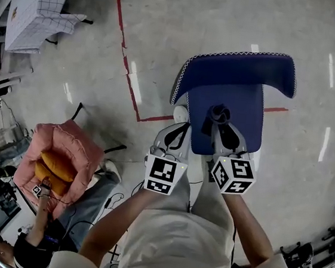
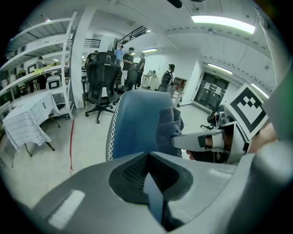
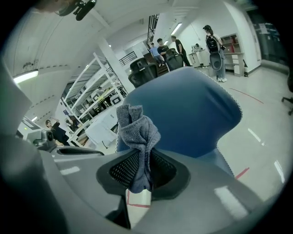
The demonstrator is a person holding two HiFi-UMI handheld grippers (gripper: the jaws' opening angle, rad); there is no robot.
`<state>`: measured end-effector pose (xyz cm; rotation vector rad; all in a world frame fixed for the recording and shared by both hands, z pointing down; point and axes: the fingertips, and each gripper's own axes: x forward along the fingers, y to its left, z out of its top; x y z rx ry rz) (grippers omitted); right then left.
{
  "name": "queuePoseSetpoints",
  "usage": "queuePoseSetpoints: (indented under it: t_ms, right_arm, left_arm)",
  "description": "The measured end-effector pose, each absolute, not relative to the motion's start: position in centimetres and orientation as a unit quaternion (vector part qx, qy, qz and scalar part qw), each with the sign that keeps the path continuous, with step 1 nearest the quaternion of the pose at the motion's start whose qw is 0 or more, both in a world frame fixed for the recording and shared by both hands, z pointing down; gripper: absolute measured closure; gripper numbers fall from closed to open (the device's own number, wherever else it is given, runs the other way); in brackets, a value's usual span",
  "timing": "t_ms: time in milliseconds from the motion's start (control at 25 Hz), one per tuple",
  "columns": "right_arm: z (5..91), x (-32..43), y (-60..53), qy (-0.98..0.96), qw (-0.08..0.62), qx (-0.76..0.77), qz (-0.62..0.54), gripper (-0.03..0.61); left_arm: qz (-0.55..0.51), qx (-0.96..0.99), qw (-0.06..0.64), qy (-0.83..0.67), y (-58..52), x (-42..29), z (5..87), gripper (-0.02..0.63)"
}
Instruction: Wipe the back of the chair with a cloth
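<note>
Grasping grey cloth (image 3: pixel 137 130) in right hand-held gripper (image 3: pixel 139 179), facing blue chair (image 3: pixel 192 109) back. Holding left hand-held gripper (image 2: pixel 154 194) clenched, empty.

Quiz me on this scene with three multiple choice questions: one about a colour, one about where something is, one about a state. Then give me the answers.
1. What colour is the chair? A red; B blue; C green.
2. Where is the cloth? A in the left claw; B lying on the chair's seat; C in the right claw.
3. How is the left claw? A shut with nothing in it; B shut on the cloth; C wide open.

Answers: B, its back and seat show blue in every view. C, the right gripper view shows the cloth pinched between the jaws. A, the left gripper view shows the jaws together and bare.
</note>
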<state>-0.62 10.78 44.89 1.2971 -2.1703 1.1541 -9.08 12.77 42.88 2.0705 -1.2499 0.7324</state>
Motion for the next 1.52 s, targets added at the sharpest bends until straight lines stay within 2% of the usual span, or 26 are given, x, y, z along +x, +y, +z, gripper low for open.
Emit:
queuePoseSetpoints:
  t_ms: [240,720,1040,1520]
  right_arm:
    - [49.4,-1.3,10.9,-0.752,0.183,0.477,0.417,0.488]
    - [58.8,-3.2,9.9,-0.709,0.147,0.488,0.488,0.488]
    - [64.8,-2.8,9.3,-0.627,0.055,0.516,0.581,0.488]
    - [70.5,-5.5,8.5,-0.526,-0.034,0.538,0.657,0.489]
  left_arm:
    - [0.282,0.773,0.332,-0.462,13.8,-9.3,46.3,0.614]
    - [0.316,0.758,0.311,-0.478,13.6,-9.1,53.4,0.614]
    - [0.335,0.775,0.277,-0.458,12.7,-8.8,55.1,0.614]
    - [0.341,0.77,0.289,-0.455,12.9,-10.5,56.0,0.614]
